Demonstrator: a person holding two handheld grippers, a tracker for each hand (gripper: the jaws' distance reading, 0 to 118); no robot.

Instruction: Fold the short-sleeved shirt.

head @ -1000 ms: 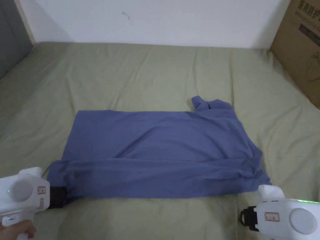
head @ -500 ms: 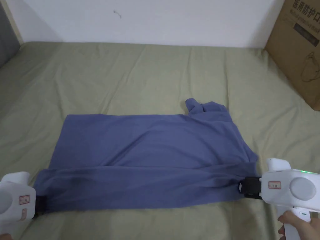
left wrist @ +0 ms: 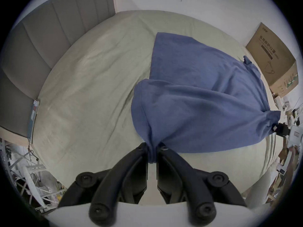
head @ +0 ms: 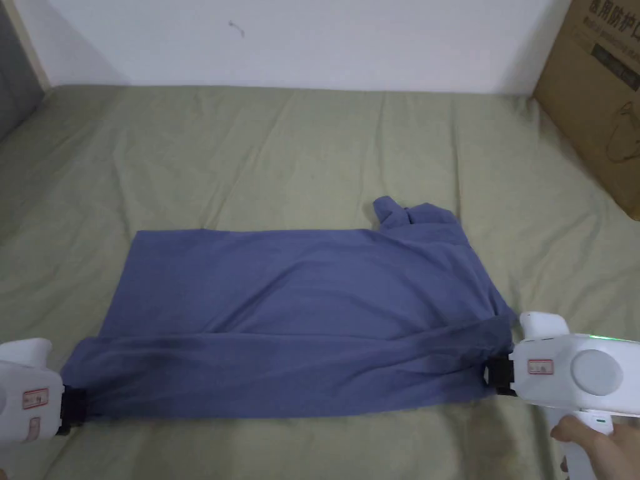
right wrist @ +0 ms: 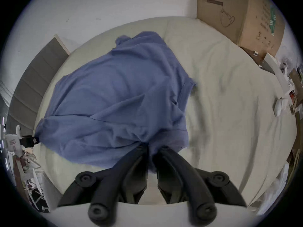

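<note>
A blue short-sleeved shirt lies lengthwise across the green bed sheet, its near long edge doubled into a folded band. My left gripper is shut on the band's left end, with cloth bunched between its jaws in the left gripper view. At the right end my right gripper is shut on the shirt, fabric pinched between its jaws in the right gripper view. A bunched sleeve sticks up at the shirt's far right corner.
A cardboard box stands on the bed at the far right, against the white wall. A grey padded headboard runs along the bed's left side. Clutter lies beyond the bed's edges. A hand holds the right gripper's handle.
The right gripper rose from below the shirt's right corner and shut on the folded band's right end. The left gripper, still shut on the left end, drew it outward, tautening the band.
</note>
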